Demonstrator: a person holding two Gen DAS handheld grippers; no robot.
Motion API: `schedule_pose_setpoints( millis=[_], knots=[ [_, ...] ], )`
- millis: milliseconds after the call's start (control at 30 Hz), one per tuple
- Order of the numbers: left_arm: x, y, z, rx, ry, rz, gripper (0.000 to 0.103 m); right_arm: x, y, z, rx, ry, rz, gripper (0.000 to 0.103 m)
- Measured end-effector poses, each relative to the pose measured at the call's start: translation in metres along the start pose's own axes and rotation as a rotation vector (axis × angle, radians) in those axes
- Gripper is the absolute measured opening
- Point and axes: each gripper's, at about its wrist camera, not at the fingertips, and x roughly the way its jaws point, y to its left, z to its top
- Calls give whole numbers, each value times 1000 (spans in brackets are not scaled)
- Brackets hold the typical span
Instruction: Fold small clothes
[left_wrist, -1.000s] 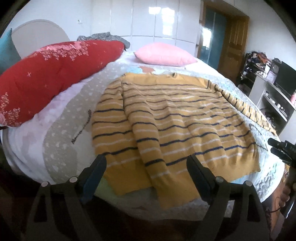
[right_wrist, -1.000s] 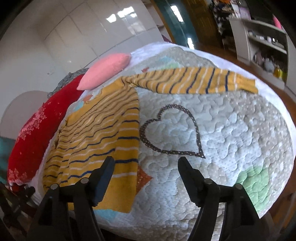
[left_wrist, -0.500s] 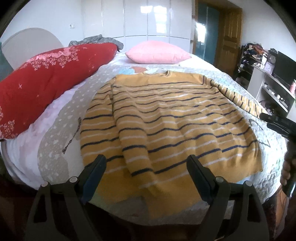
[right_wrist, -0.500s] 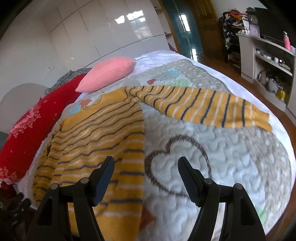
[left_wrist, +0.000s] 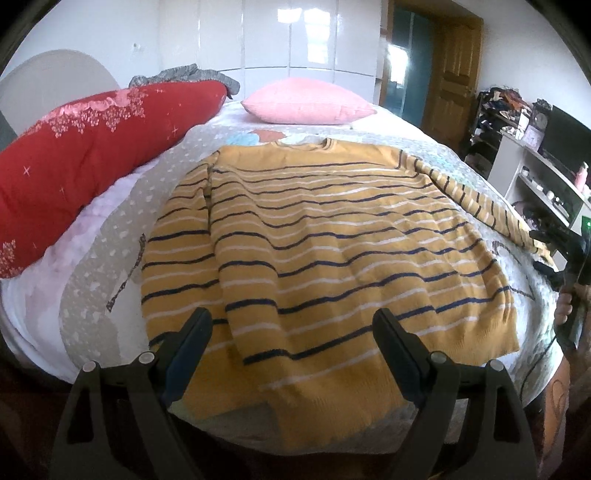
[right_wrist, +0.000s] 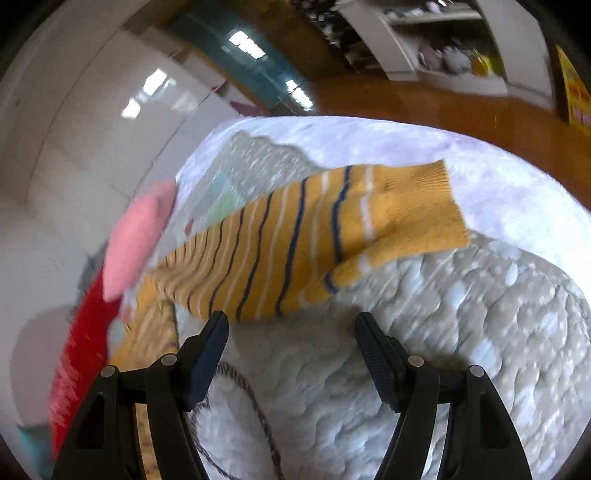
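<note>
Mustard-yellow striped sweater (left_wrist: 332, 254) lies flat across the bed (left_wrist: 92, 280), hem at its near edge. Left gripper (left_wrist: 291, 339) and right gripper (right_wrist: 291, 332) both gape wide, holding nothing.

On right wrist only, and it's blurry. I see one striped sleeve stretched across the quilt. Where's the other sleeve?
Observer: The other sleeve lies along the side of the yellow striped sweater, running toward the hem, not spread out.
Operator: Left gripper holding anything?
Observer: No. The left gripper is open and empty, over the hem.
Operator: Sweater body flat?
Observer: Yes, spread flat on the quilt, collar toward the pink pillow.
</note>
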Motion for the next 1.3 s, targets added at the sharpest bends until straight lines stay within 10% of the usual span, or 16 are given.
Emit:
schedule_pose_setpoints(
  millis=[567,1300],
  knots=[
    [13,2,1,2,49,51,88,-1,28,-13,-109,-41,-108,82],
    [11,2,4,52,45,77,88,-16,184,-177,-668,66,18,82]
  ],
)
